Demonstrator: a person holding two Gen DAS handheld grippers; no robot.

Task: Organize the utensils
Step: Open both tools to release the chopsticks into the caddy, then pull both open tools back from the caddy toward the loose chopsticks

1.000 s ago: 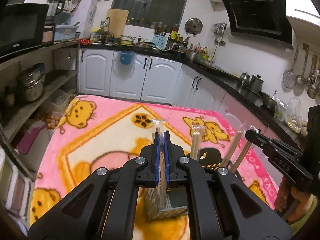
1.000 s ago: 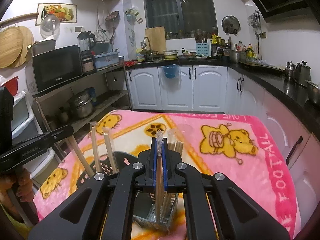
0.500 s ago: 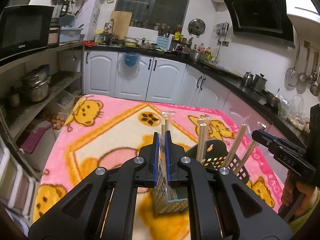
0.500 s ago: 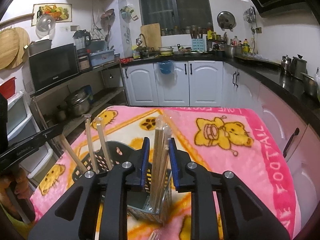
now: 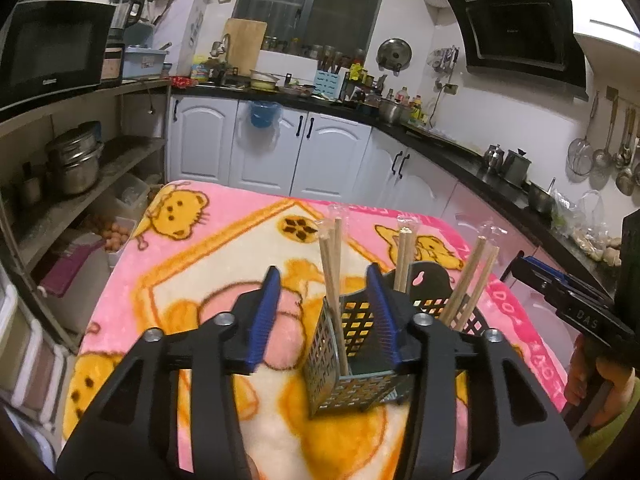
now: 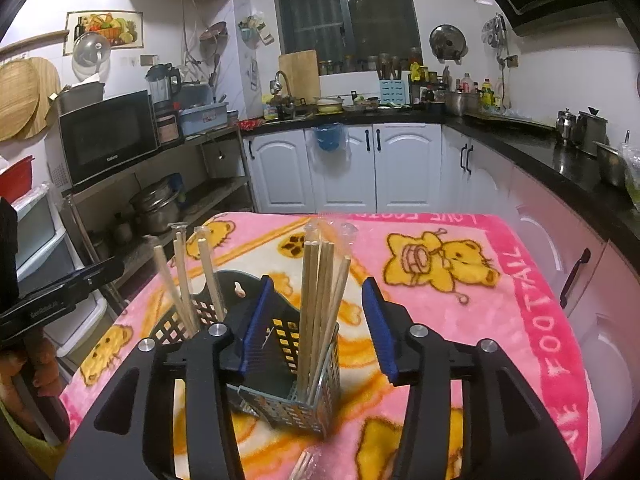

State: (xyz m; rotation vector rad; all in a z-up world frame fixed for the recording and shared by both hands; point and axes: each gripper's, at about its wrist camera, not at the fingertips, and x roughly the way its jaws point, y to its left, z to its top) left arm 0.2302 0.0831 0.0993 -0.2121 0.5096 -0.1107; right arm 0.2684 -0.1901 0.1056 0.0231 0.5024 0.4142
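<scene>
Wrapped wooden chopsticks (image 6: 320, 304) upright in a grey mesh holder (image 6: 296, 404), black basket (image 6: 208, 308) seemingly touching behind, on a pink cartoon blanket (image 6: 500, 312), right gripper (image 6: 318, 320) and left gripper (image 5: 324, 312) both opening, pads clear of the sticks between them.

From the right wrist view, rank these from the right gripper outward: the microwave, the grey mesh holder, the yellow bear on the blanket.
1. Grey mesh holder, between the opening fingers of the right gripper.
2. Yellow bear, right, mid-blanket.
3. Microwave, far left shelf.
</scene>
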